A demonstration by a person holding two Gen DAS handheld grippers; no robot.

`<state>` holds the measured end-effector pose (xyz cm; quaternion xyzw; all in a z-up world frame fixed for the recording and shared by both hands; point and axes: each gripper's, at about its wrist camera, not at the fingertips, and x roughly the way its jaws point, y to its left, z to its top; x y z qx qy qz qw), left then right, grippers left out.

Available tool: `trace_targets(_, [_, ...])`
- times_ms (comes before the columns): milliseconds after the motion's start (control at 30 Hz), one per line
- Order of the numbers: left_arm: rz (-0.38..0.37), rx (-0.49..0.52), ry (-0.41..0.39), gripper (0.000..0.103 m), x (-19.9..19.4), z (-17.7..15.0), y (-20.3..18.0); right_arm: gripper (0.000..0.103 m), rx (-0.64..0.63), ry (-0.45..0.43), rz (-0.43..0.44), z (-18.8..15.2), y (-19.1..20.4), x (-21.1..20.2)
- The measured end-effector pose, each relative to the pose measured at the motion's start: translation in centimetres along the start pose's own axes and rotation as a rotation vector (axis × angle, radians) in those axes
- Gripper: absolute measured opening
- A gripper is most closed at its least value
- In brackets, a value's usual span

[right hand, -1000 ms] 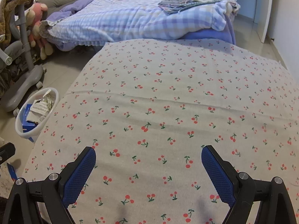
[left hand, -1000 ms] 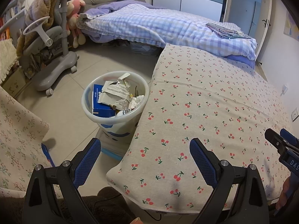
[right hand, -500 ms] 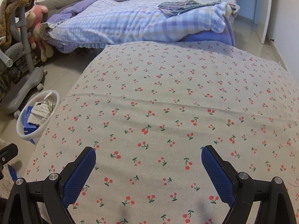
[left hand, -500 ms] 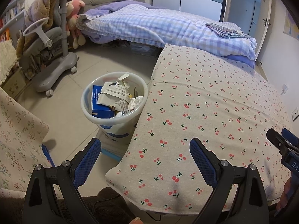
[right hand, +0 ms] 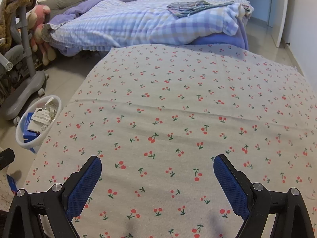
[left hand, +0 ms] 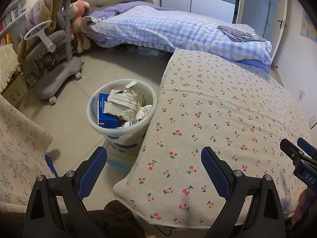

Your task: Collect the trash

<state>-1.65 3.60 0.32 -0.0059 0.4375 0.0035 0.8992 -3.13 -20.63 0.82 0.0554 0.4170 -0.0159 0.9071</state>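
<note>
Over the last second little had altered: both views had drifted only slightly, the right wrist view drawing back a touch so that more of the cherry-print cloth appeared. The left gripper (left hand: pixel 154 162) hung with its jaws wide apart and nothing between them, over the near left corner of the worktop (left hand: pixel 227 107). The right gripper (right hand: pixel 157 171) was likewise spread and empty, above the near edge of the same cloth. The white bin (left hand: pixel 120 107) stood on the floor (left hand: pixel 65 109), just beside the worktop's left edge, already holding a blue box (left hand: pixel 103 111), torn paper packaging (left hand: pixel 120 101) and a crumpled tissue (left hand: pixel 145 110). No loose trash showed on the cloth in either view. In my judgement the collecting was finished or nearly so, and the small drift indicated a pause, not a fresh reach.
</note>
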Motion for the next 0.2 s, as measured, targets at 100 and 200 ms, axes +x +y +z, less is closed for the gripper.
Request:
trace_targets(100, [-0.013, -0.006, 0.008, 0.097, 0.1, 0.2, 0.1, 0.095, 0.002, 0.008, -0.009, 0.1, -0.2, 0.5])
trace_targets(200, [-0.001, -0.015, 0.009, 0.097, 0.2, 0.9, 0.5, 0.095, 0.008, 0.027, -0.019, 0.4, -0.7, 1.3])
